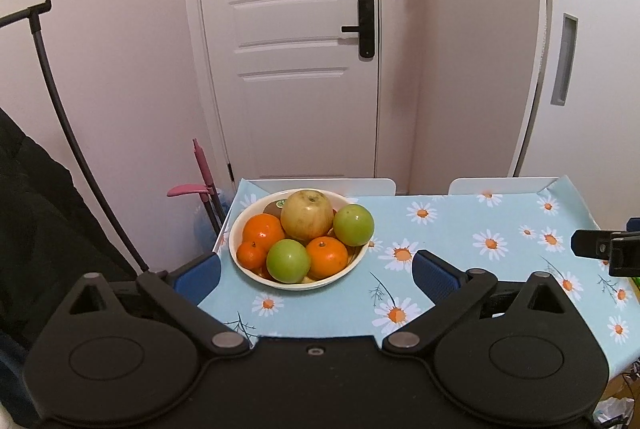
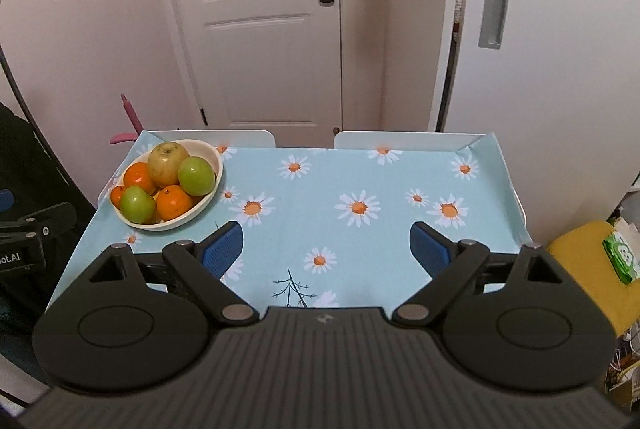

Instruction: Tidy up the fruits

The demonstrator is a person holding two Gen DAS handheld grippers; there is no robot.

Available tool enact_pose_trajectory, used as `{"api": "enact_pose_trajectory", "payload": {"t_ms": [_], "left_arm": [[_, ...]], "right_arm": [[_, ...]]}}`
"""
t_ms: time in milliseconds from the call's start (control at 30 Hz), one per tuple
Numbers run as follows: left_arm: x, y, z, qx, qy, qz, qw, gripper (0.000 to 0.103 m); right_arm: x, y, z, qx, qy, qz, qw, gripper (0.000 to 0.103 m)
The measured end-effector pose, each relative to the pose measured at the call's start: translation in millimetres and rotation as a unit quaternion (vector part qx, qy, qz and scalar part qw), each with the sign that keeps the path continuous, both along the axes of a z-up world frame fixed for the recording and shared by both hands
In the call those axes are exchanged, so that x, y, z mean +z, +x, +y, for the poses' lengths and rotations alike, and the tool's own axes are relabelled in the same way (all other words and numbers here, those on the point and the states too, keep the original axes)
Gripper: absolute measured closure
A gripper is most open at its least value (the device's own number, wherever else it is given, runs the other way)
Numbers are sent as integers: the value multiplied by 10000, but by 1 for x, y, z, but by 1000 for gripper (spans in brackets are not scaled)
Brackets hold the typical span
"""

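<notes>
A cream bowl (image 1: 256, 273) full of fruit sits at the table's far left corner; it also shows in the right wrist view (image 2: 212, 153). It holds a yellow apple (image 1: 307, 213), two green apples (image 1: 353, 225) (image 1: 288, 261), several oranges (image 1: 327, 257) and a kiwi (image 1: 274, 207). My left gripper (image 1: 316, 277) is open and empty, just in front of the bowl. My right gripper (image 2: 326, 249) is open and empty over the bare cloth in the middle of the table, right of the bowl.
The table has a light blue daisy cloth (image 2: 360, 189). Two white chair backs (image 2: 400, 139) stand behind it, before a white door (image 1: 288, 29). A yellow seat with a green packet (image 2: 620, 257) is at the right. Dark clothes rack (image 1: 60, 117) at the left.
</notes>
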State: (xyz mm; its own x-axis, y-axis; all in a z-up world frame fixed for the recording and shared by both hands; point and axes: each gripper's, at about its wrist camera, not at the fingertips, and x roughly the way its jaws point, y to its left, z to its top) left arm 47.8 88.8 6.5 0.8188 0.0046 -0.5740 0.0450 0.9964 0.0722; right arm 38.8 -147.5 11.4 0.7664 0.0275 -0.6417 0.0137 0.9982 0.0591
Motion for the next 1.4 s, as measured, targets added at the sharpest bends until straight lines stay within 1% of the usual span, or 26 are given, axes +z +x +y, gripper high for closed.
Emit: {"api": "enact_pose_trajectory", "payload": {"t_ms": [167,667,1400], "left_arm": [[2,-3,-1,-23,76,-59,10000,0],[2,-3,-2,-218,92,-107,9997,0],[0,-2,-10,-305,185,-114,9993,0]], "right_arm": [[1,-3,2,-77,-27,-31,10000,0],[2,-7,3,-280,-92,-49,9996,0],[-4,-3,-2,-377,-105,29,9992,0]]}}
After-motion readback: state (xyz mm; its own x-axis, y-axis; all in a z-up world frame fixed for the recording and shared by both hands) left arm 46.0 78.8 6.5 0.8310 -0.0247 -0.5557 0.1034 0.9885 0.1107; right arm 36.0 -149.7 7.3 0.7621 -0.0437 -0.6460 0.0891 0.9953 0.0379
